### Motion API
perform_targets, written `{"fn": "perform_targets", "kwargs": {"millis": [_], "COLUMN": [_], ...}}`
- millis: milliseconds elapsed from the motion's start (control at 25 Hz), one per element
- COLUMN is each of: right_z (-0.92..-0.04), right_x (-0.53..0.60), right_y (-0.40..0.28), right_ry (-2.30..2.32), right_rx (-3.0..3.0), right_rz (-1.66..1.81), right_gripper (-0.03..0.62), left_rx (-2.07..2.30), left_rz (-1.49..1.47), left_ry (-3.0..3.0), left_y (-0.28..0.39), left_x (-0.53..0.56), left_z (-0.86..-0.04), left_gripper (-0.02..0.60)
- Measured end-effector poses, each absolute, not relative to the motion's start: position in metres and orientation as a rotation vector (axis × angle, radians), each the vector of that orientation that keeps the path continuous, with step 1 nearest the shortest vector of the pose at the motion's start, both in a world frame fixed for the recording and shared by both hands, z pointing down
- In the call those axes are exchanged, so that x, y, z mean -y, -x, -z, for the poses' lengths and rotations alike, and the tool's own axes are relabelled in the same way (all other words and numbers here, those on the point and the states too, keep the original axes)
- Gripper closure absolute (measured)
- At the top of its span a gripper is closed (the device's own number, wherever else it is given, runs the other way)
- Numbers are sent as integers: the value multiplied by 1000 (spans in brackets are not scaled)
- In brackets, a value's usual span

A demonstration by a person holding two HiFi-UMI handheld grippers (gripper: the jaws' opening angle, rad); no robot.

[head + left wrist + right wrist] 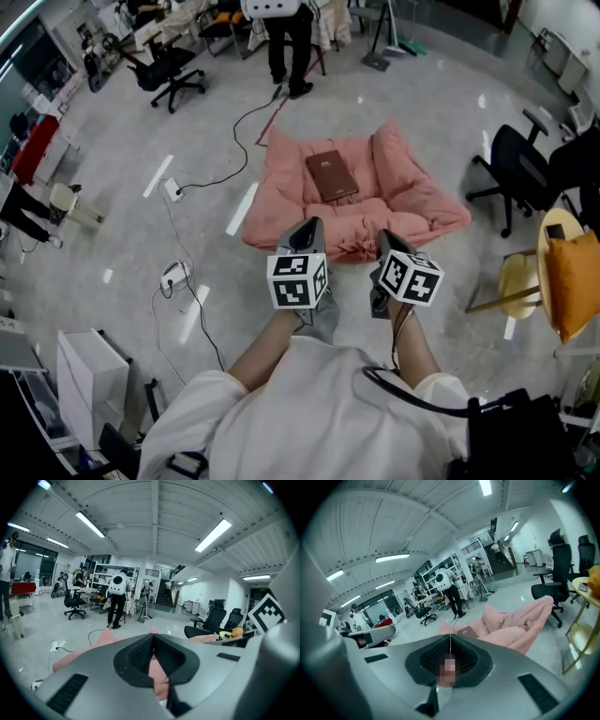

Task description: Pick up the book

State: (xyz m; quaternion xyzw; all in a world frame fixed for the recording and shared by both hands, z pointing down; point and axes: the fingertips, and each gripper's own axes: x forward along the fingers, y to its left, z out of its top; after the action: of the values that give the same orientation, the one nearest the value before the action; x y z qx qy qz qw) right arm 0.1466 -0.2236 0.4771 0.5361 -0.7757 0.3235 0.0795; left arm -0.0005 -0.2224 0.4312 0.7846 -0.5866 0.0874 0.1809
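A brown book [331,175] lies flat in the middle of a pink floor cushion [281,192]. Both grippers are held side by side in front of the cushion's near edge, short of the book. My left gripper [311,226] has its jaws shut with nothing between them; in the left gripper view the left gripper [153,636] points at the pink cushion [101,641]. My right gripper [384,237] is also shut and empty. In the right gripper view the right gripper [450,637] aims toward the book [467,631] on the cushion [515,625].
Cables and power strips [173,190] lie on the floor left of the cushion. A black office chair [514,173] and a round yellow table [562,272] stand at the right. A person [289,47] stands beyond the cushion. A white box [89,375] sits at the near left.
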Motion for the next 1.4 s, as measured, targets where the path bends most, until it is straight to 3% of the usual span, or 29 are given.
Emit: {"fn": "perform_targets", "kwargs": {"millis": [1000, 1400], "right_z": [-490, -524], "right_x": [426, 452], "right_y": [-120, -131], "right_ry": [-1534, -1511], "right_rx": [2208, 2106], "right_rz": [-950, -1041], "right_gripper": [565, 565], "left_rx": [1585, 1526], "left_rz": [-248, -317], "left_ry": [-2110, -2032], "left_y": [28, 24], "left_x": [437, 472], "left_z": [-466, -509], "left_gripper": [574, 574]}}
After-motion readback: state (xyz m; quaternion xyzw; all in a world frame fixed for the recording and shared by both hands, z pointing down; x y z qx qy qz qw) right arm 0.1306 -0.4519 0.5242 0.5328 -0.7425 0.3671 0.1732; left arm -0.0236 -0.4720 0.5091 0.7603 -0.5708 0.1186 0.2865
